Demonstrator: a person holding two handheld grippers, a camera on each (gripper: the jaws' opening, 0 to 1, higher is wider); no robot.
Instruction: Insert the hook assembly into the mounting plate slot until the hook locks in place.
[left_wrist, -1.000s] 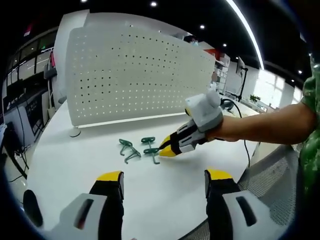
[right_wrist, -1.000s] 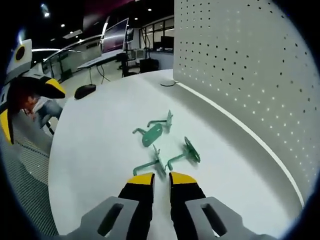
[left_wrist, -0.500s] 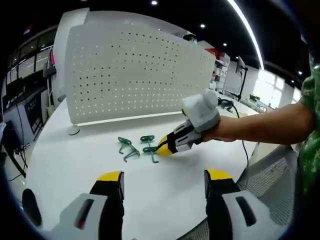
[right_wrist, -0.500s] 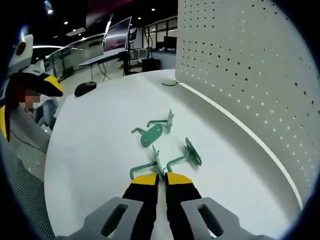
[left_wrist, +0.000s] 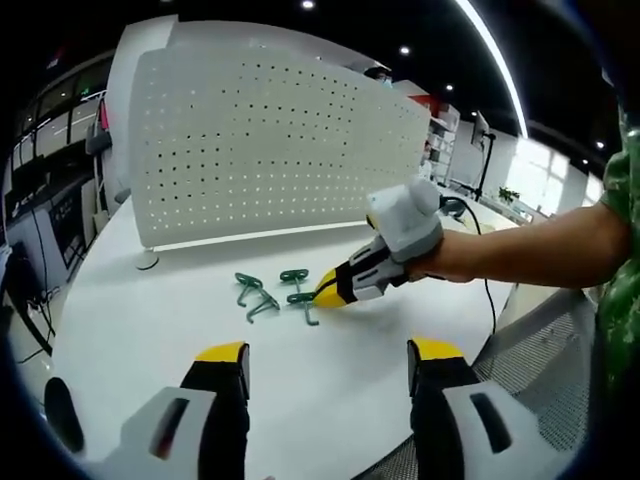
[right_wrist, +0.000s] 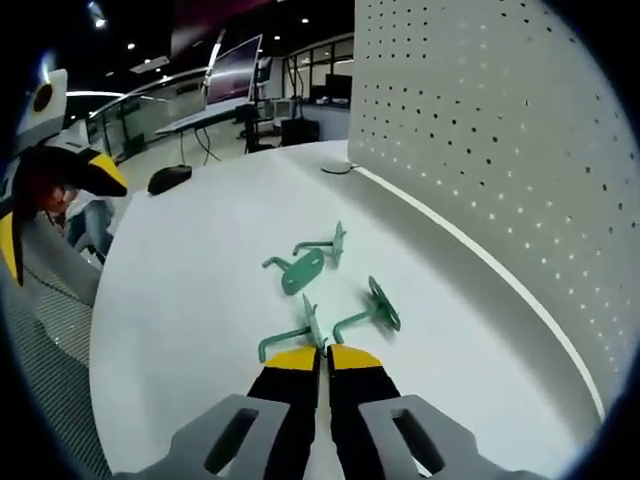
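A white perforated pegboard panel (left_wrist: 270, 150) is standing upright along the far edge of the white round table (left_wrist: 130, 330); in the right gripper view it is rising along the right side (right_wrist: 500, 130), with nothing lying between it and the hooks. Three green metal hooks are lying in a loose cluster on the tabletop near the panel. The right gripper (right_wrist: 322, 352) is pressing its yellow-tipped jaws nearly together on the nearest hook (right_wrist: 300, 330), pinching its upright plate between the tips while the bent rod is trailing out to the left. A second hook (right_wrist: 372, 308) is lying just beside it on the right, and a third hook (right_wrist: 312, 258) is lying a little farther on, apart from both. In the left gripper view the right gripper (left_wrist: 328, 292) is reaching in from the right, held by a person's arm (left_wrist: 540, 250). The left gripper (left_wrist: 325, 358) is hovering with jaws spread wide, holding nothing, well apart from the hooks. Behind, an office with desks and monitors (right_wrist: 235, 75) is showing under ceiling lights.
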